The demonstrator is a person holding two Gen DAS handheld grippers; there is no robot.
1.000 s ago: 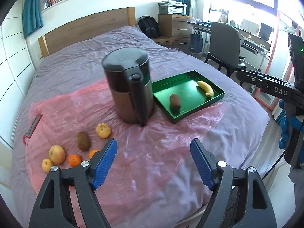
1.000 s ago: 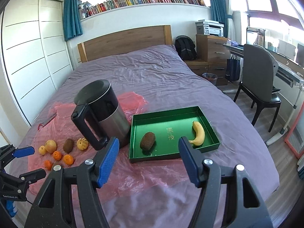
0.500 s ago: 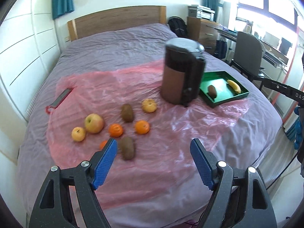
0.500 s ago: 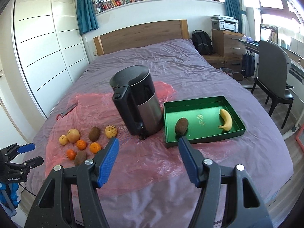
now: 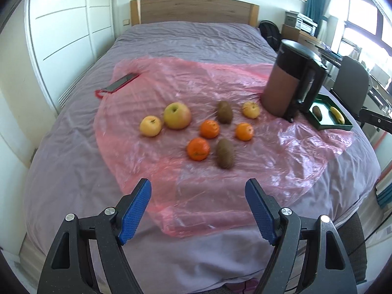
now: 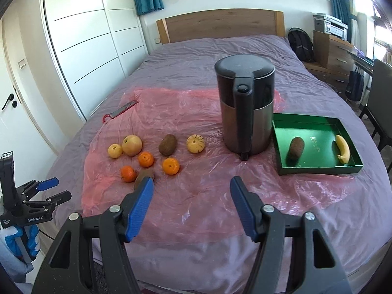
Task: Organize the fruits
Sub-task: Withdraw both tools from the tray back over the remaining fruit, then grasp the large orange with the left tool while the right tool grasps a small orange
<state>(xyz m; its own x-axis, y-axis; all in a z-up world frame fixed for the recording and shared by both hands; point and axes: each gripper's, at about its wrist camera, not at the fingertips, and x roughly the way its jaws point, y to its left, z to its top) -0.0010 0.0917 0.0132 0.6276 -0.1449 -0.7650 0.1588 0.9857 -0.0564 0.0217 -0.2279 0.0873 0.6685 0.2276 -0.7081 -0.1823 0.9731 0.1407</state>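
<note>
Several fruits lie on a pink plastic sheet (image 5: 220,93) on the bed: a large apple (image 5: 177,115), a small yellow apple (image 5: 150,126), three oranges, the nearest (image 5: 198,149), two kiwis, the nearer (image 5: 225,153), and a small yellow fruit (image 5: 250,109). A green tray (image 6: 316,125) at the right holds a brown kiwi (image 6: 296,147) and a banana (image 6: 343,151). My left gripper (image 5: 198,210) is open and empty, in front of the fruits. My right gripper (image 6: 191,205) is open and empty, above the sheet's near part.
A black and steel kettle (image 6: 247,107) stands between the loose fruits and the tray. A red-cased phone (image 5: 120,84) lies at the sheet's far left. A chair (image 5: 350,83) and a desk stand to the right of the bed. White wardrobes line the left wall.
Both grippers have swung to the left, toward the loose fruits, and stayed open. The fruits now sit straight ahead of the left gripper. No fruit has moved.
</note>
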